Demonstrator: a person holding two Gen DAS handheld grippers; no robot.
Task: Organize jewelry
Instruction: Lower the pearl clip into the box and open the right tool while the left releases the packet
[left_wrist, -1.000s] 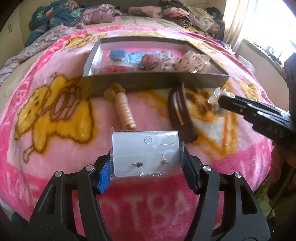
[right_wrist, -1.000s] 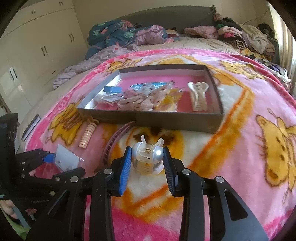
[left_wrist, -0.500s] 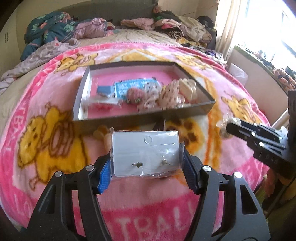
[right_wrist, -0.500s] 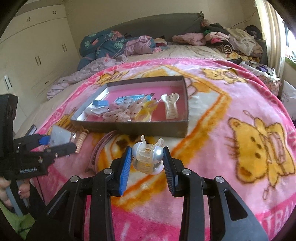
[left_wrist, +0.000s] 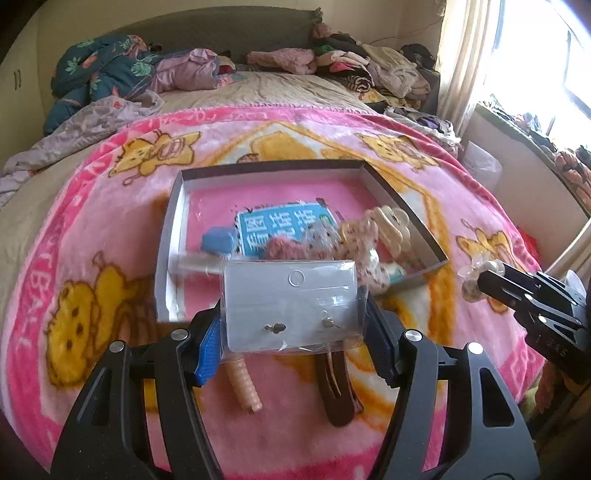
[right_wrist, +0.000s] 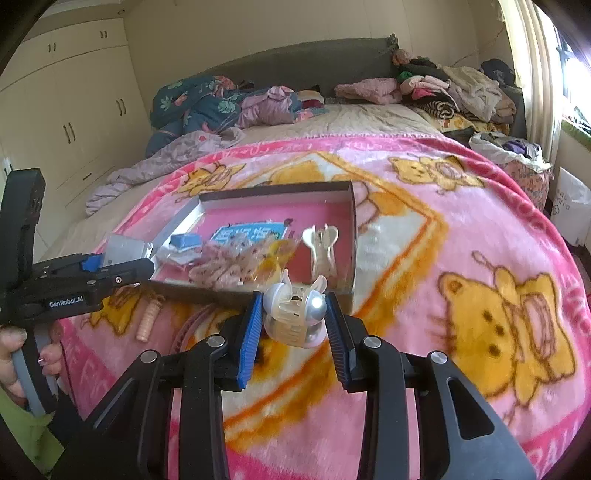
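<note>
My left gripper (left_wrist: 291, 332) is shut on a clear packet with a grey earring card (left_wrist: 290, 302), held above the near edge of the shallow grey box (left_wrist: 173, 221). My right gripper (right_wrist: 293, 321) is shut on a pale translucent hair claw clip (right_wrist: 293, 314), just in front of the box's near wall (right_wrist: 352, 236). The box holds a blue printed packet (left_wrist: 284, 225), a cream claw clip (right_wrist: 321, 243), scrunchies (left_wrist: 354, 240) and small bags. The right gripper also shows in the left wrist view (left_wrist: 476, 280), and the left in the right wrist view (right_wrist: 122, 258).
A peach spiral hair tie (left_wrist: 245, 384) and a brown hair band (left_wrist: 336, 384) lie on the pink cartoon blanket (left_wrist: 110, 236) in front of the box. Piled clothes (right_wrist: 443, 92) and bedding lie at the bed's far end. A wardrobe (right_wrist: 74, 110) stands to the left.
Both grippers have risen and moved forward toward the box, each still holding its item. The box now sits lower and nearer in both views.
</note>
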